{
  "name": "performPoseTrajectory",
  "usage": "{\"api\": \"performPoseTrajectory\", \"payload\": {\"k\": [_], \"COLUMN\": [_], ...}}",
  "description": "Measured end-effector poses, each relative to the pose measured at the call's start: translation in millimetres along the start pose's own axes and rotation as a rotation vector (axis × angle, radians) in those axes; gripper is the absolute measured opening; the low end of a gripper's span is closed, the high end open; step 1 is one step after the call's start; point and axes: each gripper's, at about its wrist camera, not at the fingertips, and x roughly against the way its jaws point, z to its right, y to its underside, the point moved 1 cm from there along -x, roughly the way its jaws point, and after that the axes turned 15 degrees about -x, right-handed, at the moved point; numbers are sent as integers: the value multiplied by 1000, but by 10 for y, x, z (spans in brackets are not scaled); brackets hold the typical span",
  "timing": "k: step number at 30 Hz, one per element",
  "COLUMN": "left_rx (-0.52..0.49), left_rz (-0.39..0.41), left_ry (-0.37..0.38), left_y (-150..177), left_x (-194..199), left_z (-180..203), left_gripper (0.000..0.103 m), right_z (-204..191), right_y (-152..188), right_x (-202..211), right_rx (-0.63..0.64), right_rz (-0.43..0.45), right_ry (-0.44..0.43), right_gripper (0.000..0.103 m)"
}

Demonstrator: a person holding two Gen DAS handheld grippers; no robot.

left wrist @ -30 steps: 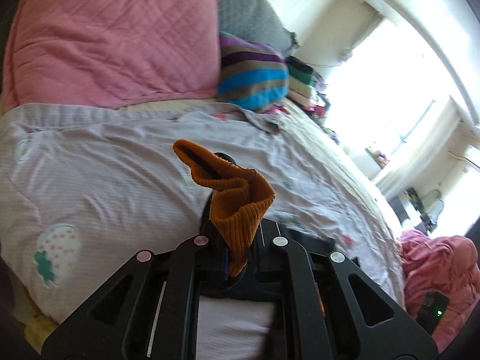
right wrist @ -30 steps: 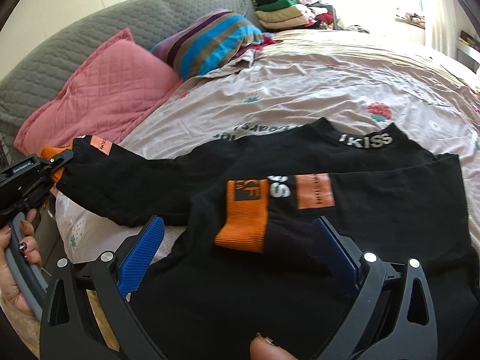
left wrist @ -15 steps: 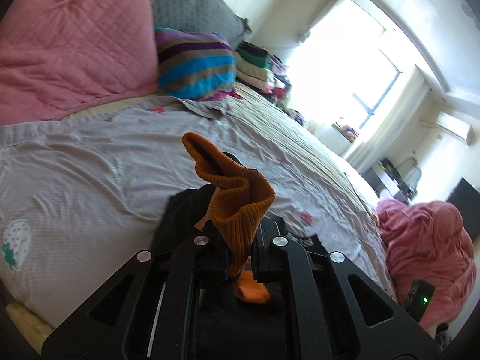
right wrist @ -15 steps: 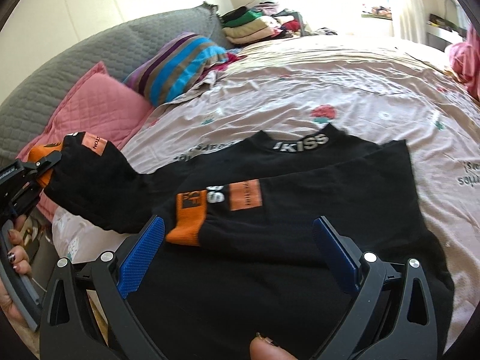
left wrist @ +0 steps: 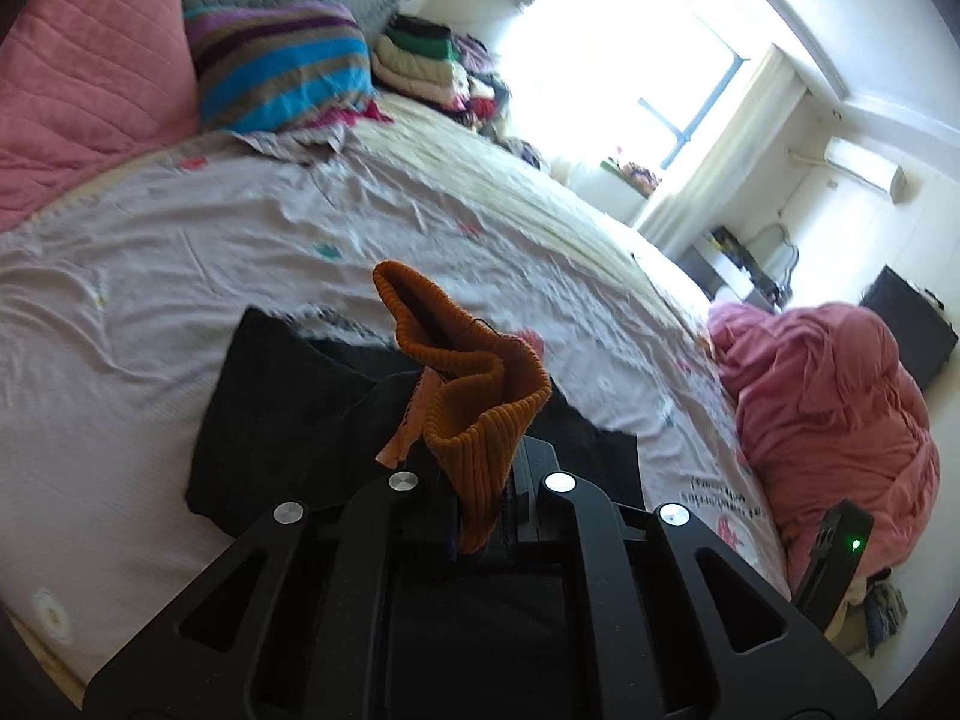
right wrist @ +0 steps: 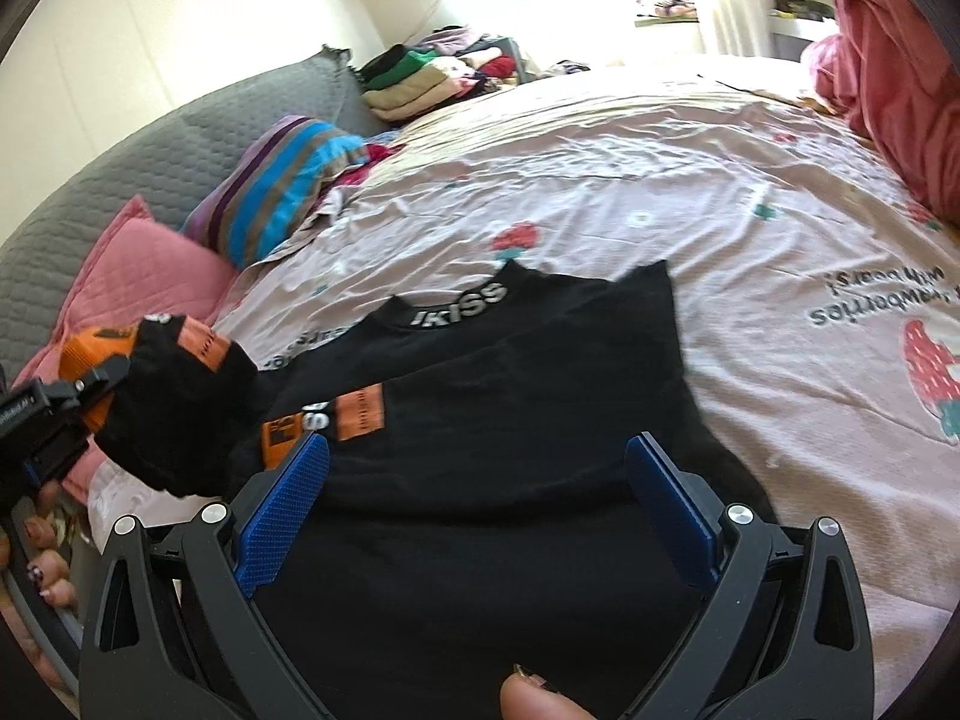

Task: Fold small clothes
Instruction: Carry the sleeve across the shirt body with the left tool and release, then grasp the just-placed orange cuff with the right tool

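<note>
A small black top (right wrist: 516, 420) with a white-lettered collar lies on the bed, one orange-cuffed sleeve folded across its front. My left gripper (left wrist: 480, 516) is shut on the orange ribbed cuff (left wrist: 474, 384) of the other sleeve, which bunches up above its jaws. In the right wrist view that left gripper (right wrist: 90, 396) holds the sleeve (right wrist: 174, 414) raised at the far left, above the top's edge. My right gripper (right wrist: 480, 504) stands open over the lower part of the top, blue pads (right wrist: 282, 510) wide apart, nothing between them.
The pinkish printed bedsheet (right wrist: 720, 222) spreads beyond the top. A pink pillow (left wrist: 90, 90) and a striped pillow (left wrist: 282, 66) lean at the grey headboard, beside a pile of folded clothes (right wrist: 420, 78). A bunched pink blanket (left wrist: 834, 414) lies at the right.
My left gripper has carried the orange cuff and sleeve inward over the black top. Both views have swung right across the bed, and the right gripper has stayed open.
</note>
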Motion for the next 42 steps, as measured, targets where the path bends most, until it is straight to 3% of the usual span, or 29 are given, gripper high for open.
{"api": "performPoseTrajectory", "payload": {"k": [14,16,18,22,24,31,36,42], "left_rx": [-60,-68,-59,-80,-78,-47,-32,10], "left_rz": [-215,-243,-263,-279,-274,-218,-190,-144], "left_ry": [82,115,147,167,172,117,12,-68], "left_y": [464,515,562,640,622,503,451,403], "left_x": [-768,-832,-870,-863,-832,-628,-460,-235], "left_z": [338,374,385,401,374,160,-71,-335], "left_gripper": [4,10,27,43,56,68,84,92], "right_z": [363,373,368,350,328,91,-105,-246], "right_y": [-41,-40,-35,-11,25,262,444,521], "right_x": [10,-1,-11,-66,-129,-374,-584,-786], "right_rx": [-61,-61,-62,-64,-63,-9,25,24], "right_rz": [-3,-5,-8,-33,-66,-176,-243,-266], "right_ry": [51,55,57,47,31,-5,-1,6], "right_gripper": [98,98,98,98,98,98,98,76]}}
